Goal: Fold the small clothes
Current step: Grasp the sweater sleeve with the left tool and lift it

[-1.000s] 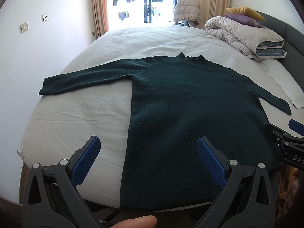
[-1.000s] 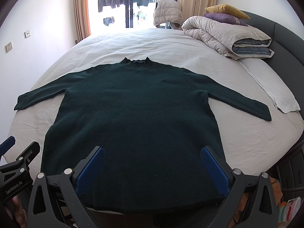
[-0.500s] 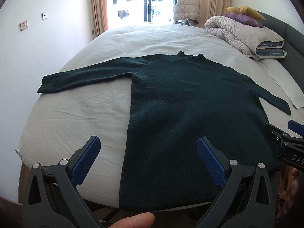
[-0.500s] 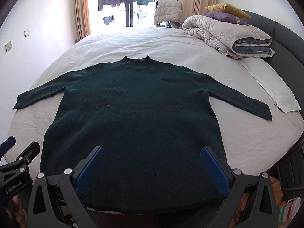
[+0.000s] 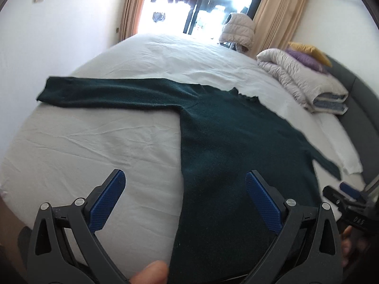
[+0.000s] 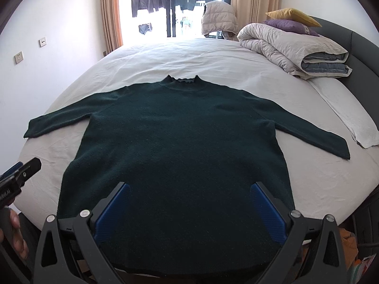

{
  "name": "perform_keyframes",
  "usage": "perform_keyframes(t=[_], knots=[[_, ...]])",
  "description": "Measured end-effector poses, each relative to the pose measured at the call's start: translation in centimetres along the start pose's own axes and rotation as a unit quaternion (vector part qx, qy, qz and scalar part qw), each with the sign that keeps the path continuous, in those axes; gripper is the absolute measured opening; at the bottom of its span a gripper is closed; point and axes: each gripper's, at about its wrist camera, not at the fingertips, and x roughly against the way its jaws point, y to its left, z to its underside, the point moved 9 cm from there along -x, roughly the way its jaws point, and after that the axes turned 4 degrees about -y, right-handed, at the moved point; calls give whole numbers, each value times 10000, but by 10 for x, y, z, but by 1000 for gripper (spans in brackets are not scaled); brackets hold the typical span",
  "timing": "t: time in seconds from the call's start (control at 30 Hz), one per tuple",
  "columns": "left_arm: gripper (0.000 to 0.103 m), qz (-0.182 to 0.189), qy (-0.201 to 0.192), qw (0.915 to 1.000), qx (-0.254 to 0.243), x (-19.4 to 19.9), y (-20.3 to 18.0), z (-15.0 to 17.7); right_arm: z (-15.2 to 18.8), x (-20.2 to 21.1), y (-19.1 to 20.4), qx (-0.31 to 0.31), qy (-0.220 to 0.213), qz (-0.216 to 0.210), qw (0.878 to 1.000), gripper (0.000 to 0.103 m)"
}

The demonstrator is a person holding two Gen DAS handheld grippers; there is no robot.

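Left wrist view: the left gripper [image 5: 183, 203] gapes wide and empty over the bed [image 5: 99, 146]; the dark green sweater [image 5: 236, 146] lies flat toward 1 o'clock.

Right wrist view: the right gripper [image 6: 189, 209], spread wide and empty, hovers above the sweater's [image 6: 180, 142] hem; its collar points to 12 o'clock.

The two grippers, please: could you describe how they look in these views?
Both the left gripper and the right gripper are matte black plastic frames with triangular cutouts and silver screws. Each finger carries a flat, textured blue pad. White lettering marks the side of each body. No cables or sleeves show.
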Motion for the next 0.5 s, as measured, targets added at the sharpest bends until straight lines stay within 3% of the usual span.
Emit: perform_keyframes(t=[0.07, 0.17, 0.23, 0.33, 0.43, 0.5], knots=[[103, 369, -73, 9981, 486, -7, 27, -18, -9, -1, 8, -71, -124, -305, 9994, 103], [103, 175, -210, 9949, 966, -20, 80, -43, -23, -6, 23, -214, -249, -859, 9958, 103], [103, 375, -142, 9874, 1530, -31, 117, -58, -30, -13, 31, -293, -284, -1078, 9933, 103], [103, 520, -577, 9632, 2572, -40, 192, -89, -38, -23, 42, -531, -301, -1451, 9875, 103], [103, 813, -956, 9211, 3686, -52, 261, -107, -43, -35, 52, -841, -239, -1843, 9790, 102], [102, 828, -1001, 9007, 4145, -64, 295, -112, -44, -44, 58, -942, -179, -1992, 9753, 98]])
